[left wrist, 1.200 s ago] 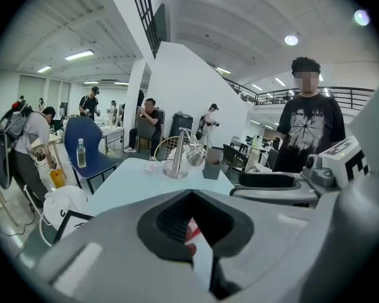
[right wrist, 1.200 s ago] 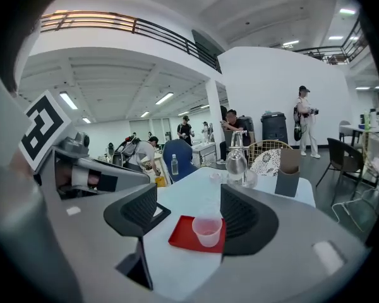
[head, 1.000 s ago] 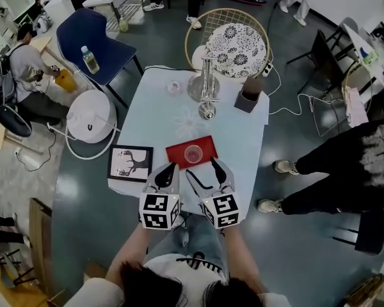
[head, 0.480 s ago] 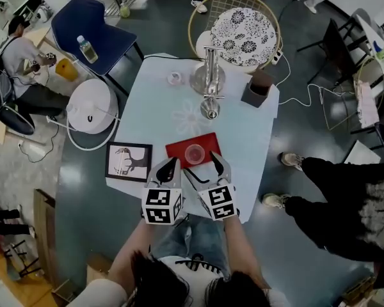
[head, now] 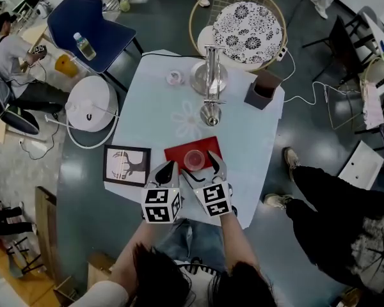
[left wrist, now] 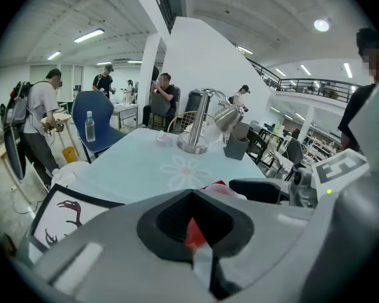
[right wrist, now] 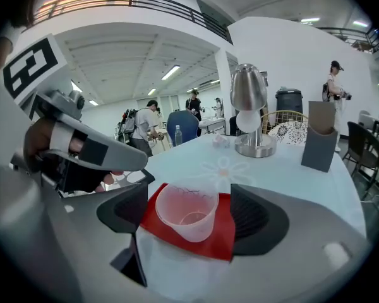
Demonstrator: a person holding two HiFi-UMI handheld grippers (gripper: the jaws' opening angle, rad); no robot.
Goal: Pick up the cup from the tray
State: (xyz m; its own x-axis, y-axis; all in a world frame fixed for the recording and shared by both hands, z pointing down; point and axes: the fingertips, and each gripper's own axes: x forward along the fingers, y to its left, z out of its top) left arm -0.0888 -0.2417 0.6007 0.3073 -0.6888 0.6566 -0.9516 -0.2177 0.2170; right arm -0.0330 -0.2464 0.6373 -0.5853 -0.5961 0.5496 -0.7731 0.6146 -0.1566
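Note:
A clear plastic cup (head: 194,159) stands upright on a red tray (head: 179,153) near the front of the pale blue table (head: 153,114). My right gripper (head: 203,169) is open, one finger on each side of the cup (right wrist: 186,213), with a gap to each in the right gripper view. The tray (right wrist: 224,235) lies under it. My left gripper (head: 167,170) hovers at the tray's left front corner, shut and empty. In the left gripper view its jaws (left wrist: 192,223) meet, and a sliver of red tray (left wrist: 191,235) shows through them.
A silver lamp (head: 209,82), a dark box (head: 264,89) and a small dish (head: 174,77) stand at the table's far end. A framed deer picture (head: 126,165) lies at the left edge. A person's legs (head: 333,197) are right of the table.
Both grippers have moved forward towards the tray. The right gripper's open jaws now stand around the cup. The person on the right has walked nearer.

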